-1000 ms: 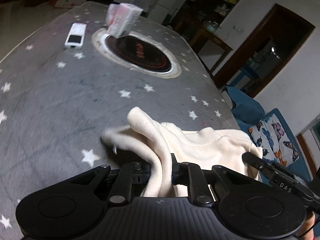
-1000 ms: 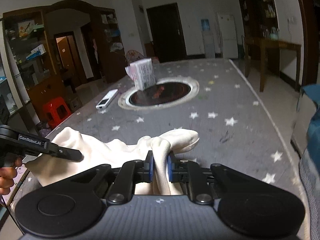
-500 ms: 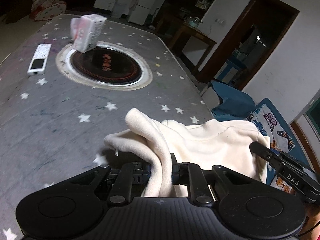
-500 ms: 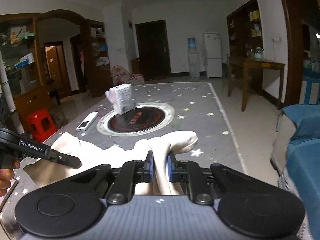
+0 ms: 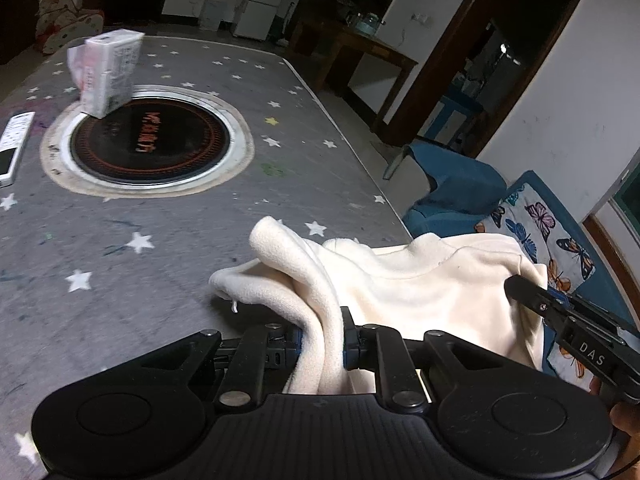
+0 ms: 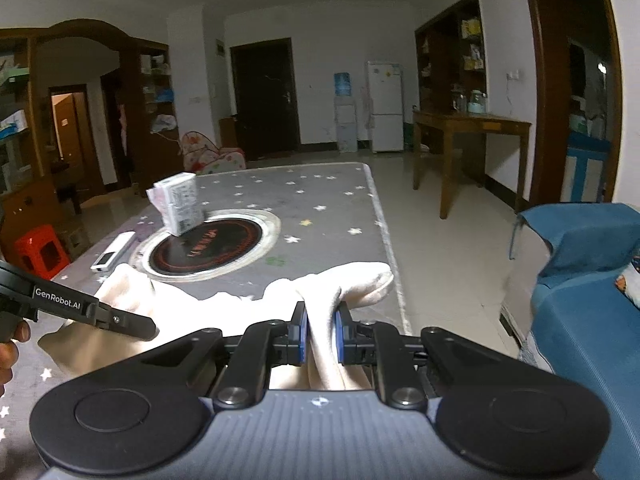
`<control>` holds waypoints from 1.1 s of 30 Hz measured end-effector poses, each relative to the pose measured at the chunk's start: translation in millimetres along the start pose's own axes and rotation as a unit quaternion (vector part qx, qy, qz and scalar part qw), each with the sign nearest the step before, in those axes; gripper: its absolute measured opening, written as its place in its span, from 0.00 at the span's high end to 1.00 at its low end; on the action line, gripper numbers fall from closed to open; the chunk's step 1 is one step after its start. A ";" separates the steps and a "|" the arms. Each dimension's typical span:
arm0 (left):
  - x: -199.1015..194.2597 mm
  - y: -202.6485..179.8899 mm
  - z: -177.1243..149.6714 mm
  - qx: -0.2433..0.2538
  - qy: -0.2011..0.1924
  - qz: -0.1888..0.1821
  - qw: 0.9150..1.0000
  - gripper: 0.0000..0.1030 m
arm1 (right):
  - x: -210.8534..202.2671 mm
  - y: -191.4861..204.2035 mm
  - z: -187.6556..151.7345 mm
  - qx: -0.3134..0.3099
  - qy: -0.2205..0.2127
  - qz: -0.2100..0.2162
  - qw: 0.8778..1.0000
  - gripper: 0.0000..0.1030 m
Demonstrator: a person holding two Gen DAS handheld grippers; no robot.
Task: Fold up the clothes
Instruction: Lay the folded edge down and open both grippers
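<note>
Cream fleece garment [image 5: 432, 292] hangs stretched between left claw [image 5: 322, 344] and right claw [image 6: 322, 334], each clamped on a bunched edge, lifted above the grey star-patterned surface [image 5: 160, 240], seemingly to spread it.

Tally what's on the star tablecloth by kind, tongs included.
Cream garment: 1
Tissue pack: 1
White remote: 1
Round inset cooktop: 1
Tongs: 2, left tongs and right tongs, each shut on the garment
Total: 6
</note>
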State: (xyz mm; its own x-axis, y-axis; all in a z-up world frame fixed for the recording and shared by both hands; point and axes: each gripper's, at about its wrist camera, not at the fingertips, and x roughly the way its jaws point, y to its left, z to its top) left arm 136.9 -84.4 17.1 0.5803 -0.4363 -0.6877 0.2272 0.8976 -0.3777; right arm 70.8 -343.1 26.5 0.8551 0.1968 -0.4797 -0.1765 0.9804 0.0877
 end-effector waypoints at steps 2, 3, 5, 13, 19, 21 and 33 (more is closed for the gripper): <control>8.7 -2.4 0.5 0.001 0.005 -0.001 1.000 0.84 | 4.7 -6.8 -2.6 0.004 0.004 -0.005 1.000 0.88; 11.8 -3.4 0.4 0.001 0.007 -0.001 1.000 0.84 | 7.1 -10.2 -3.9 0.006 0.006 -0.008 1.000 0.88; 18.6 -3.9 -0.1 0.001 0.012 0.001 1.000 0.84 | 12.2 -14.4 -6.6 0.010 0.010 -0.010 1.000 0.88; 37.4 -1.0 -6.9 0.004 0.034 0.011 0.999 0.84 | 30.6 -24.8 -17.5 0.022 0.034 -0.016 0.999 0.88; 43.3 2.5 -10.6 0.003 0.042 0.018 0.999 0.83 | 44.2 -31.9 -25.8 0.031 0.052 -0.020 0.998 0.88; 44.7 4.1 -11.8 0.001 0.044 0.019 0.999 0.82 | 47.7 -33.8 -28.2 0.033 0.058 -0.022 0.998 0.88; 49.7 9.5 -15.2 -0.002 0.049 0.038 0.998 0.70 | 62.9 -41.1 -41.0 0.029 0.085 -0.047 0.995 0.82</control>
State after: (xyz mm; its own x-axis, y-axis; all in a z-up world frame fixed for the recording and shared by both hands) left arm 156.0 -98.5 -30.1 0.5160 -0.3708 -0.7722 0.1827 0.9284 -0.3237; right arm 111.8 -371.4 -43.1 0.7712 0.1045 -0.6280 -0.0673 0.9943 0.0828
